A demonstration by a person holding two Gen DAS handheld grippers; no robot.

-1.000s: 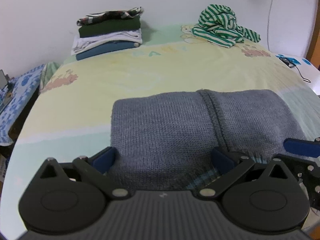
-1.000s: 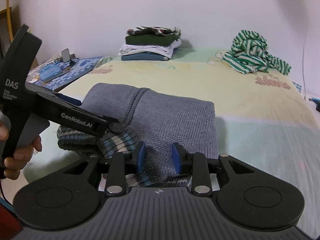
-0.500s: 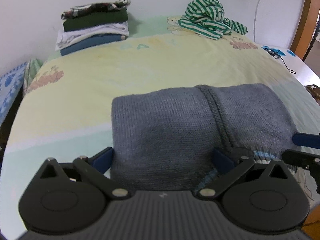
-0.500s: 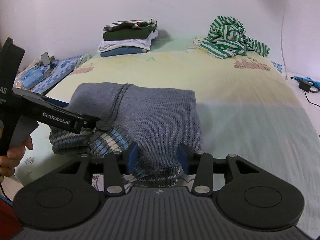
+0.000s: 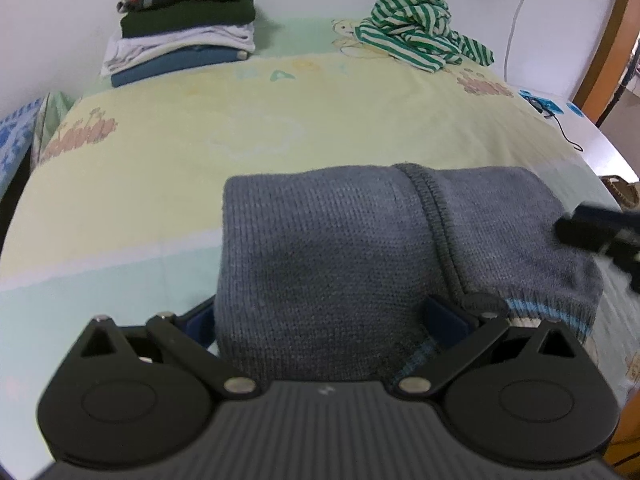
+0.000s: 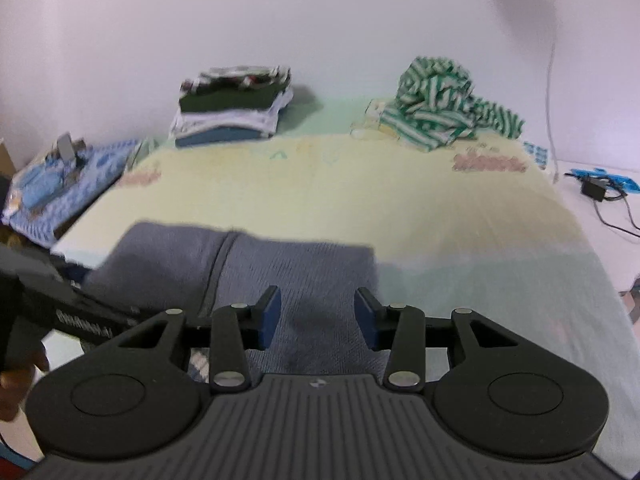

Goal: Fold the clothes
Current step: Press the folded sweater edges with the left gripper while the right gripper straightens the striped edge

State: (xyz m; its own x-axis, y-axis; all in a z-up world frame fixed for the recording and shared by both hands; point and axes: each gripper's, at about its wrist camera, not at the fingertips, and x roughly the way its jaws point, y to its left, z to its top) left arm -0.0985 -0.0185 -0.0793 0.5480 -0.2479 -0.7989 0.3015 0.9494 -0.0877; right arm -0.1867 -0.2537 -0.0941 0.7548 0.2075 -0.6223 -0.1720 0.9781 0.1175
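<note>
Hand (image 6: 20,376) shows only in right view; sweater (image 5: 360,256) sharper left.

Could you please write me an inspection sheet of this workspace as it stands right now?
Surface: bed with a yellow and green printed sheet.
Job's things: folded grey sweater at the near edge; stack of folded clothes at the far left by the wall; unfolded green striped shirt at the far right.
Clutter: small items on a blue patterned cloth left of the bed.
Grippers: left gripper spread wide around the sweater's near edge; right gripper open above the sweater, nothing between its pads.
Cables: black cable and charger right of the bed; white cord on the wall.
Surroundings: plain white wall.
</note>
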